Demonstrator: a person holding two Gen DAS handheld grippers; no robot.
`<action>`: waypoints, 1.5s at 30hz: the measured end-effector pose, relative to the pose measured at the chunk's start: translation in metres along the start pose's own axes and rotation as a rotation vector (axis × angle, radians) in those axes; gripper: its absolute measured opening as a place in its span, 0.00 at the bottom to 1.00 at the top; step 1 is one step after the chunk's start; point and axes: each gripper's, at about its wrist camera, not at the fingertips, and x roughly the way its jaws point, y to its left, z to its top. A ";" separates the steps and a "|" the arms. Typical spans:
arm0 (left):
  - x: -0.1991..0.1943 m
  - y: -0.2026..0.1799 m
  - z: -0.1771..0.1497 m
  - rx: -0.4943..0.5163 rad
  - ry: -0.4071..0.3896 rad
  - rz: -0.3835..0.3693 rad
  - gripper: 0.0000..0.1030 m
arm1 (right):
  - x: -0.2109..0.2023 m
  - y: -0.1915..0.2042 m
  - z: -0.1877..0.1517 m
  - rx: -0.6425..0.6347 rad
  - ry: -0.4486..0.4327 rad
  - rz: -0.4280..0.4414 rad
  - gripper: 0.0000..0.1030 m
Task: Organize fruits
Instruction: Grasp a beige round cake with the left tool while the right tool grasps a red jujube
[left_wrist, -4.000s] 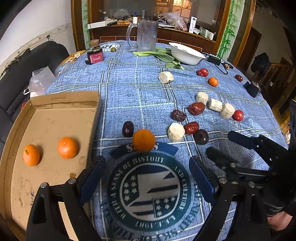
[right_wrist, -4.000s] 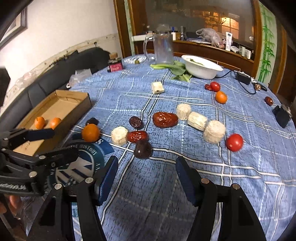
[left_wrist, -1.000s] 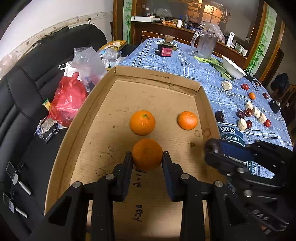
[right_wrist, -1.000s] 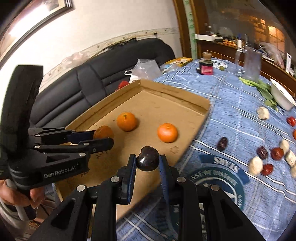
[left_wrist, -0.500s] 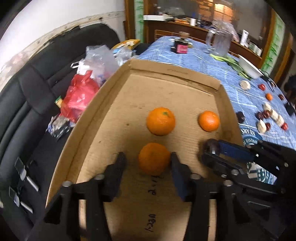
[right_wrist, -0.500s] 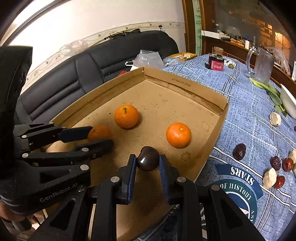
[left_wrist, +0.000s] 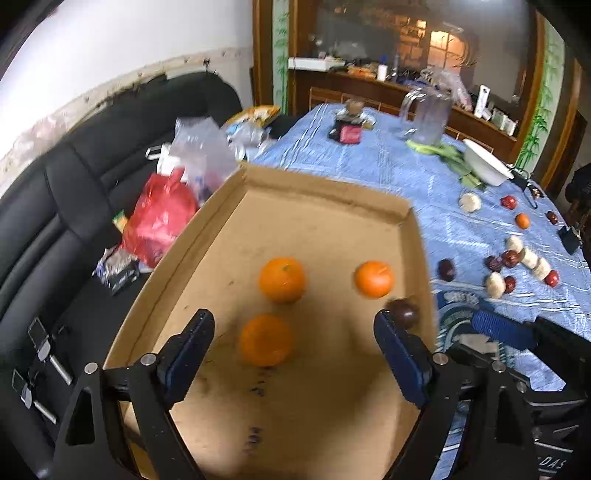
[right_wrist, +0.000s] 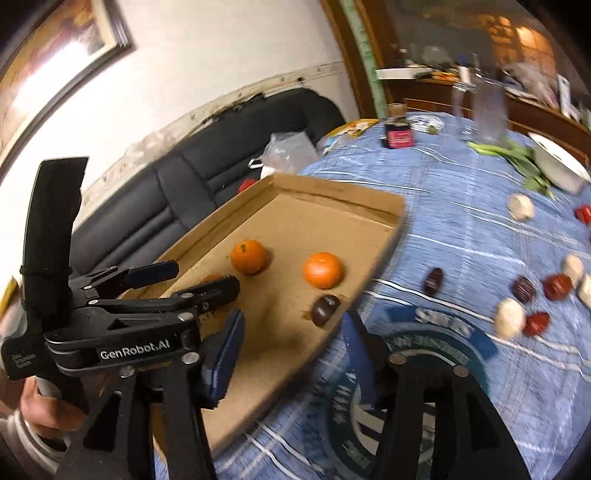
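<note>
A: Left wrist view?
B: The left gripper (left_wrist: 291, 345) has just been opening, jaws wide apart; a blurred round orange tangerine (left_wrist: 265, 339) lies free between them on the shallow brown cardboard tray (left_wrist: 325, 206).
A: Right wrist view?
B: The right gripper (right_wrist: 291, 345) has just been opening too, jaws parted and empty; a glossy dark brown chestnut-shaped fruit (right_wrist: 325, 309) lies beyond them near the tray's edge beside the blue-clothed surface (right_wrist: 461, 229).

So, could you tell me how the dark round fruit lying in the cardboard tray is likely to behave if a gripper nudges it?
The dark fruit looks rounded and glossy, so it would probably roll and may slip against pads. It lies by the cardboard tray's low right wall, which would likely stop it that way. It looks small beside the oranges, so probably light.
</note>
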 end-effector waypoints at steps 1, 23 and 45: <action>-0.002 -0.007 0.002 0.004 -0.010 -0.011 0.87 | -0.006 -0.005 -0.001 0.009 -0.008 -0.008 0.59; 0.024 -0.154 0.003 0.164 0.105 -0.275 0.91 | -0.094 -0.119 -0.037 0.031 -0.047 -0.358 0.63; 0.051 -0.168 0.013 0.181 0.152 -0.259 0.91 | -0.027 -0.145 -0.005 -0.065 0.072 -0.336 0.35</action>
